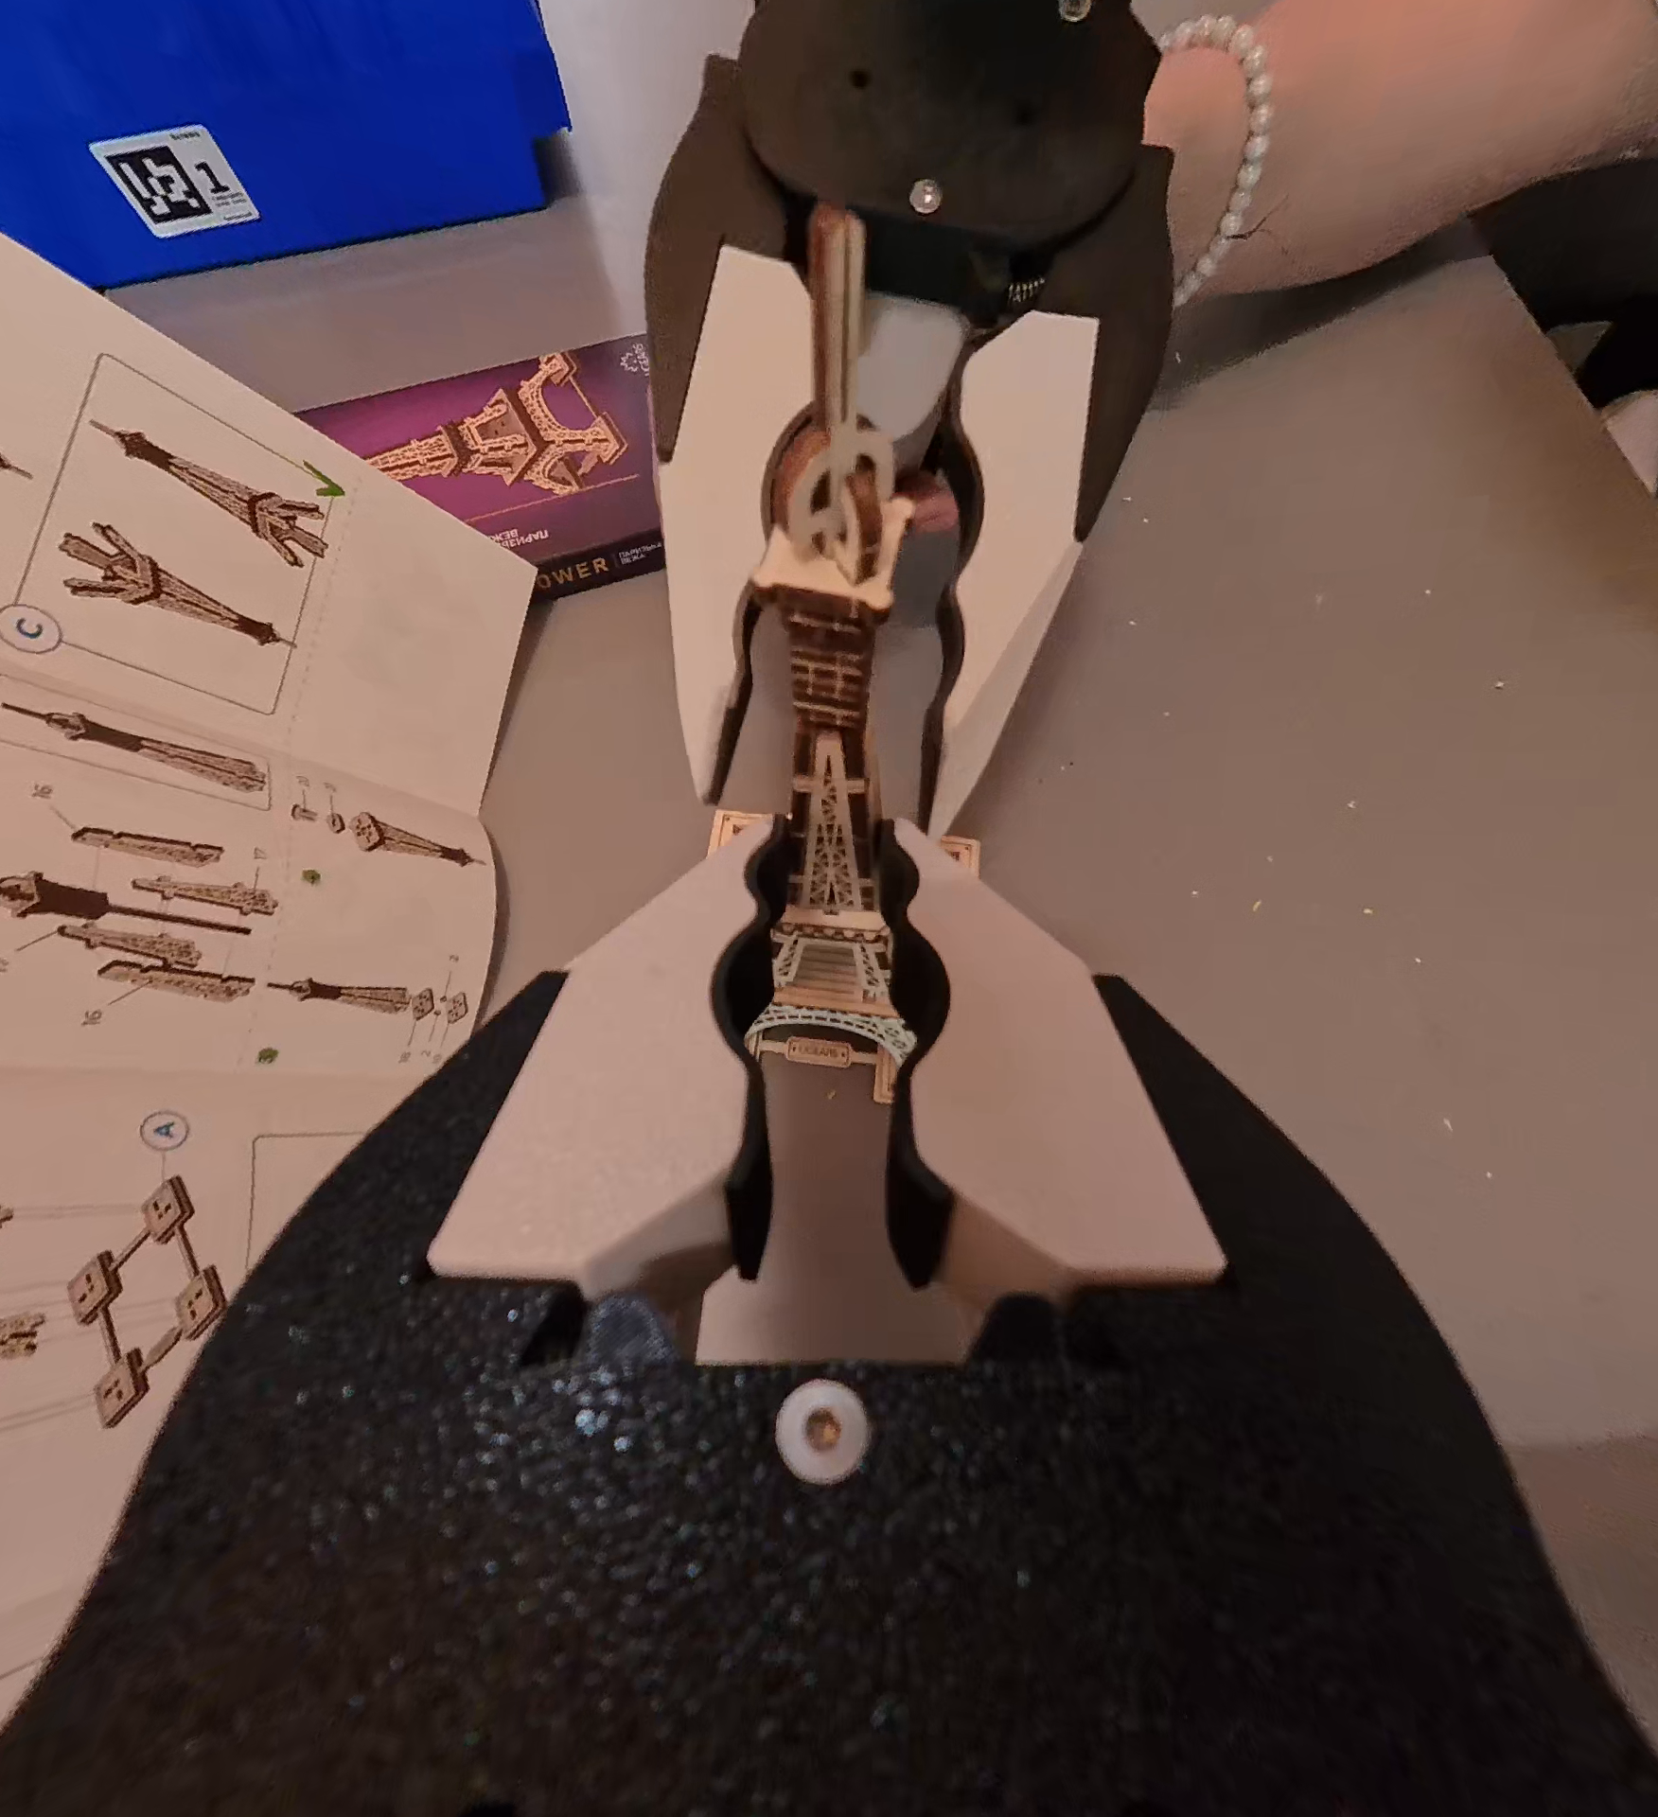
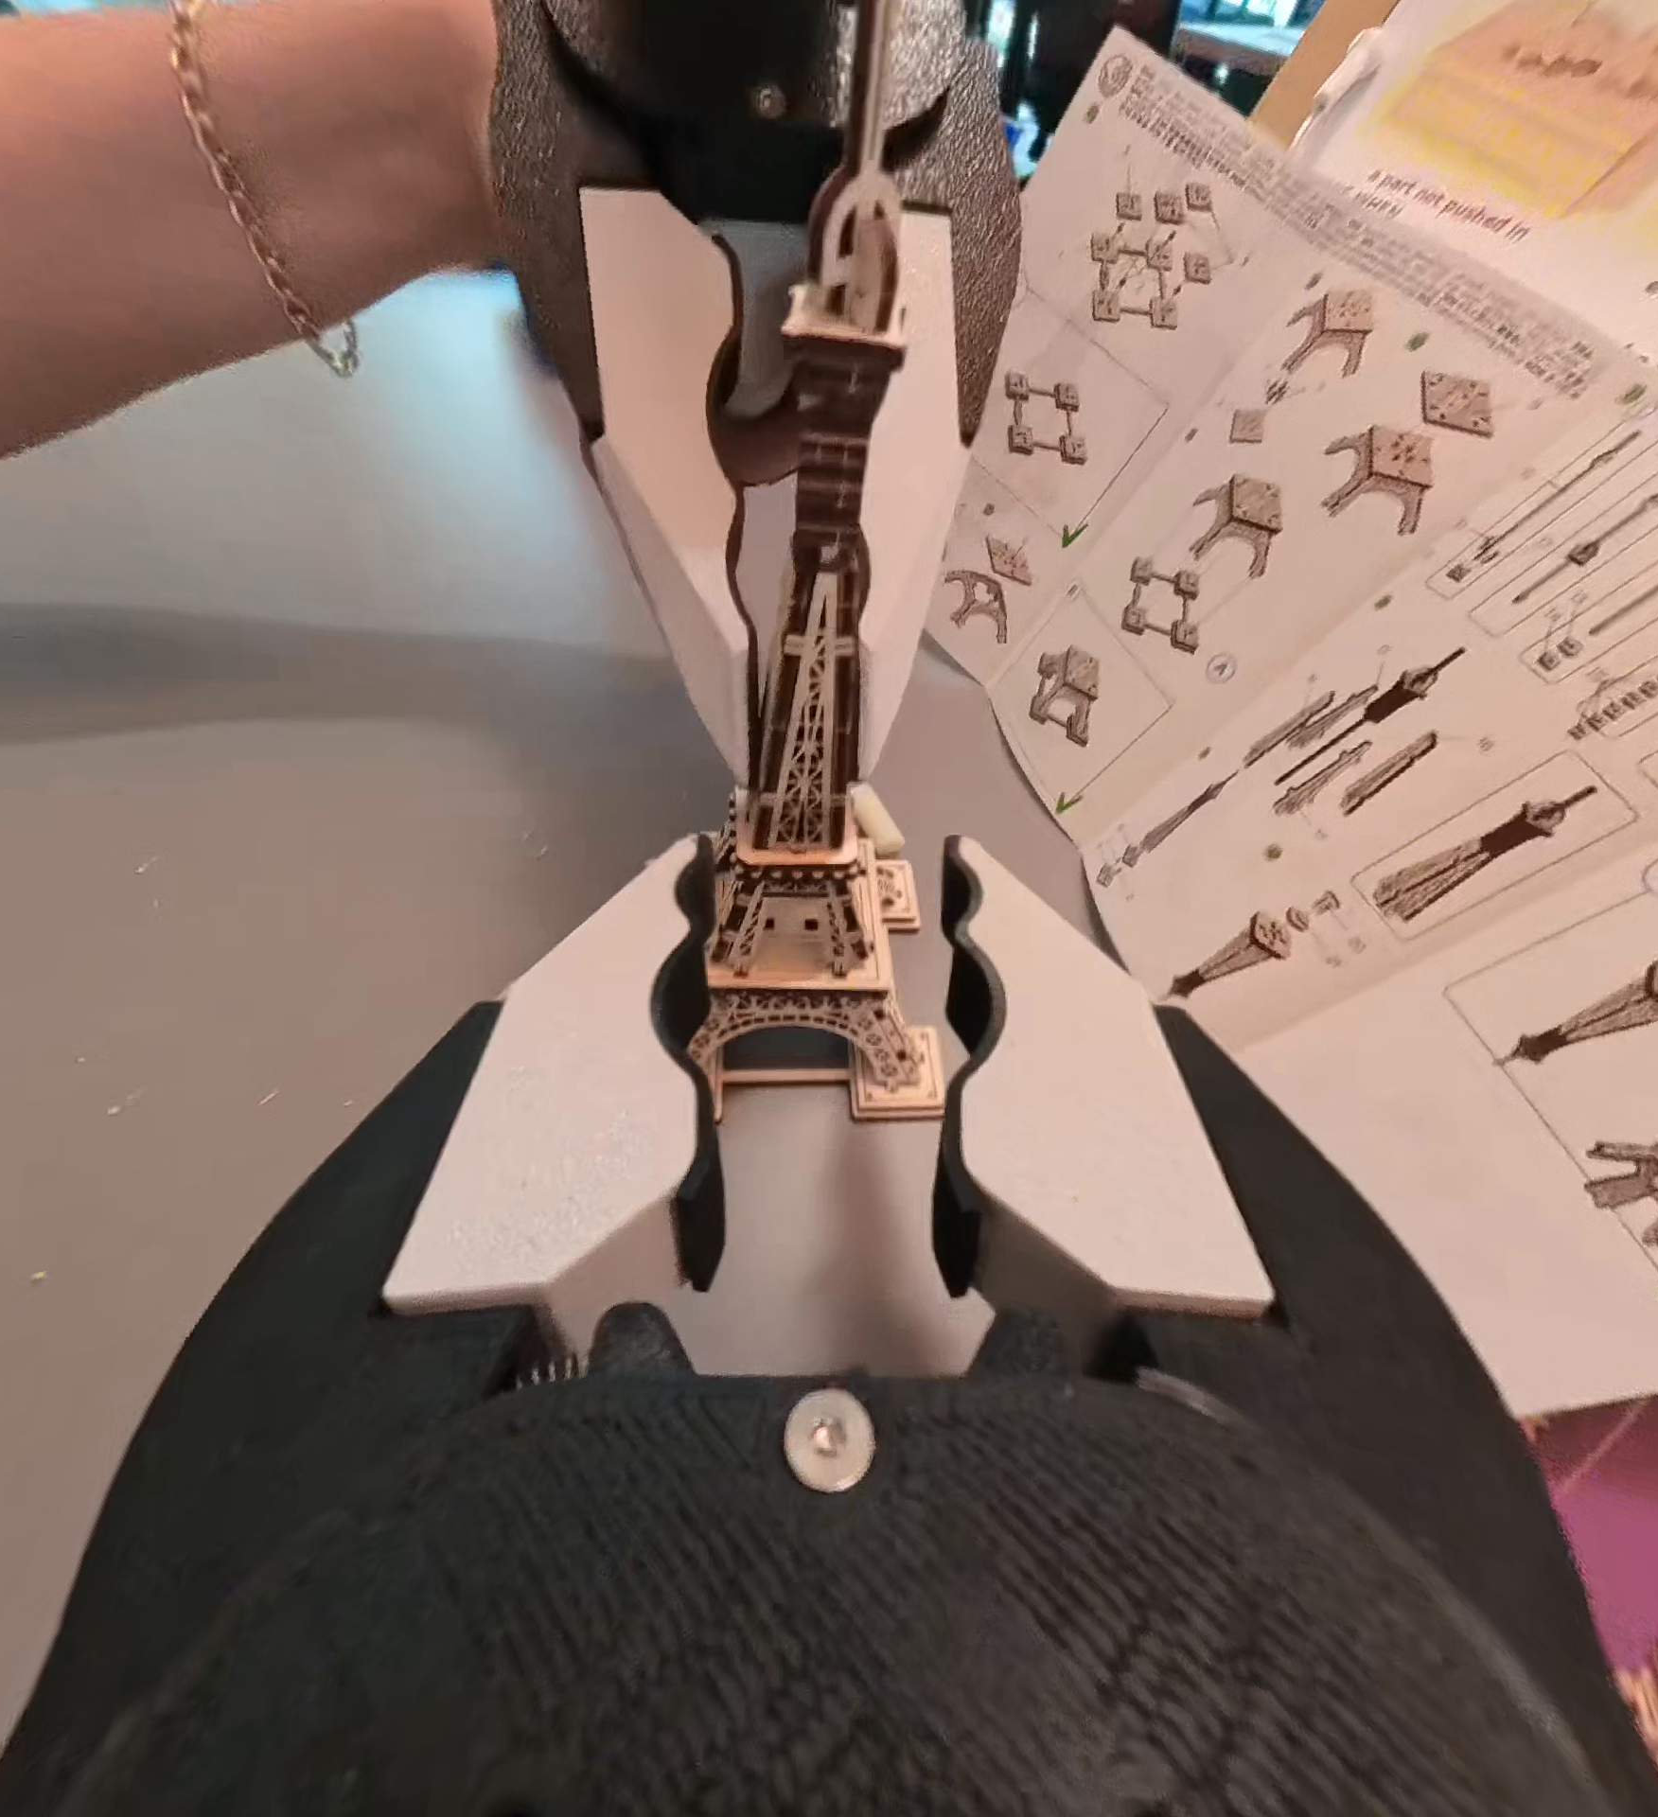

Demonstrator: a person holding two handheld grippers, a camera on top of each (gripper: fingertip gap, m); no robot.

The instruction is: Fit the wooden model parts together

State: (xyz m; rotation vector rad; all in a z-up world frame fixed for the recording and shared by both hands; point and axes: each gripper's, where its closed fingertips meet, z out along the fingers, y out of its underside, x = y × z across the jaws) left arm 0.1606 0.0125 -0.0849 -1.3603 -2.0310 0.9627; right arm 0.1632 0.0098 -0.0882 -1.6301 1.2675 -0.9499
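A grey table (image 1: 1297, 787) carries the wooden tower model (image 1: 830, 885), which is seen upright on its arched legs, pale lattice below, darker shaft above. It is flanked by the left tool (image 1: 830, 905), jaws narrowly parted about its waist; contact cannot be told. The right tool (image 2: 820, 944) is held wider, around the base, not touching. A purple box (image 1: 510, 472) and blue bin (image 1: 215, 98) are shown only in the left wrist view; an instruction sheet (image 2: 1346, 590) lies beside.

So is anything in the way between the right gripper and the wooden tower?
No, nothing visible. The wooden tower stands in the open gap of the right gripper; the left gripper flanks it from the far side.
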